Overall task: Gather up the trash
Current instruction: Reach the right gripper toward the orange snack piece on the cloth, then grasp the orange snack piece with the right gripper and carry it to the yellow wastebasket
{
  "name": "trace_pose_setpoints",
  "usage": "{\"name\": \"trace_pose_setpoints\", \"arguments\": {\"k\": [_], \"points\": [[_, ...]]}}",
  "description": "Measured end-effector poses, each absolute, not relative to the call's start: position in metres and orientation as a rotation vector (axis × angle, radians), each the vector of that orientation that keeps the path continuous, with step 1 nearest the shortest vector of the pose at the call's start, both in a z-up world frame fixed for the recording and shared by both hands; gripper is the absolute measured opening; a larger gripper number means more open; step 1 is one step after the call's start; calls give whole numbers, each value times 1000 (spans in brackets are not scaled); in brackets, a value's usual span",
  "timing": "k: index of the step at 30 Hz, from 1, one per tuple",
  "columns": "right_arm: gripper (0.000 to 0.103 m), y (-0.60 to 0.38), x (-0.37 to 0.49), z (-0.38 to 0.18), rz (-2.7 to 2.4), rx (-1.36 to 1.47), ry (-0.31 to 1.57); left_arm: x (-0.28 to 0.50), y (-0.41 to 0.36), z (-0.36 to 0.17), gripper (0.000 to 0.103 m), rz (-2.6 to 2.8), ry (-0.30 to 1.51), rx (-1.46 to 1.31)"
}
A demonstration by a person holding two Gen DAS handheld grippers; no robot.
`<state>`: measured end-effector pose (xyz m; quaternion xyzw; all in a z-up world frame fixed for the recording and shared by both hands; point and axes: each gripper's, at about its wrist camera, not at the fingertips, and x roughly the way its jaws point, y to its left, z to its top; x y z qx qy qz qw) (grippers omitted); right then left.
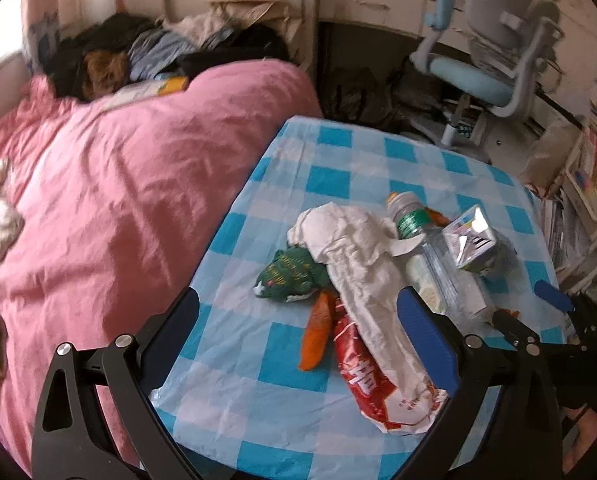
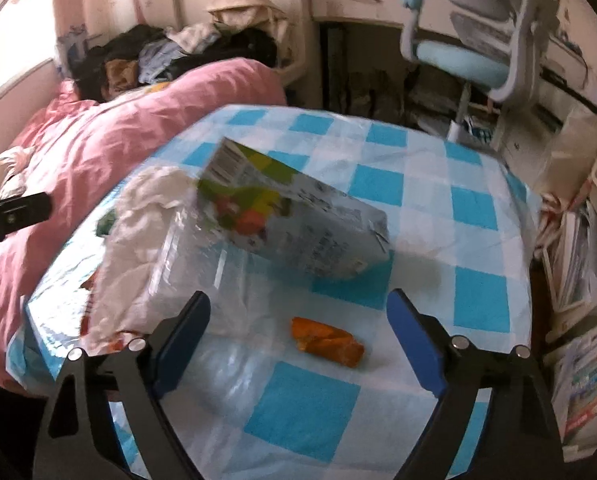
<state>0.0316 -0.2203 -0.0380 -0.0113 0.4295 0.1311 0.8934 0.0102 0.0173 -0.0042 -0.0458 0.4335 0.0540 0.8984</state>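
Trash lies on a blue-checked table (image 1: 330,184): a crumpled white paper (image 1: 350,248), a green wrapper (image 1: 290,276), an orange peel (image 1: 318,332), a red-and-white bag (image 1: 362,380), a clear plastic bottle (image 1: 426,260) and a small drink carton (image 1: 474,244). My left gripper (image 1: 304,328) is open above the orange peel and the bag. My right gripper (image 2: 298,332) is open over an orange wrapper (image 2: 326,340), with the carton (image 2: 298,216) and the clear bottle (image 2: 226,280) just beyond it. The right gripper's fingers (image 1: 554,296) also show at the table's right in the left wrist view.
A bed with a pink duvet (image 1: 118,184) and piled clothes (image 1: 170,52) borders the table on the left. A blue-and-grey desk chair (image 1: 486,52) and a desk stand behind. Stacked books and papers (image 2: 582,248) fill the right side.
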Motion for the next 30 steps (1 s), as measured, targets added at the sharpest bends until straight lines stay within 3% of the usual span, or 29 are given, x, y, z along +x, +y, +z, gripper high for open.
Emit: {"name": "trace_pose_setpoints", "arguments": {"k": [13, 19, 24, 30], "points": [[77, -235, 43, -55, 229, -43, 958, 25, 35, -20, 96, 150, 966, -141], [58, -239, 46, -70, 264, -8, 1041, 31, 68, -23, 96, 207, 979, -223], [40, -239, 43, -68, 280, -18, 1040, 38, 43, -41, 96, 158, 1042, -89], [38, -240, 42, -68, 300, 1, 1041, 42, 20, -70, 91, 135, 1122, 42]]}}
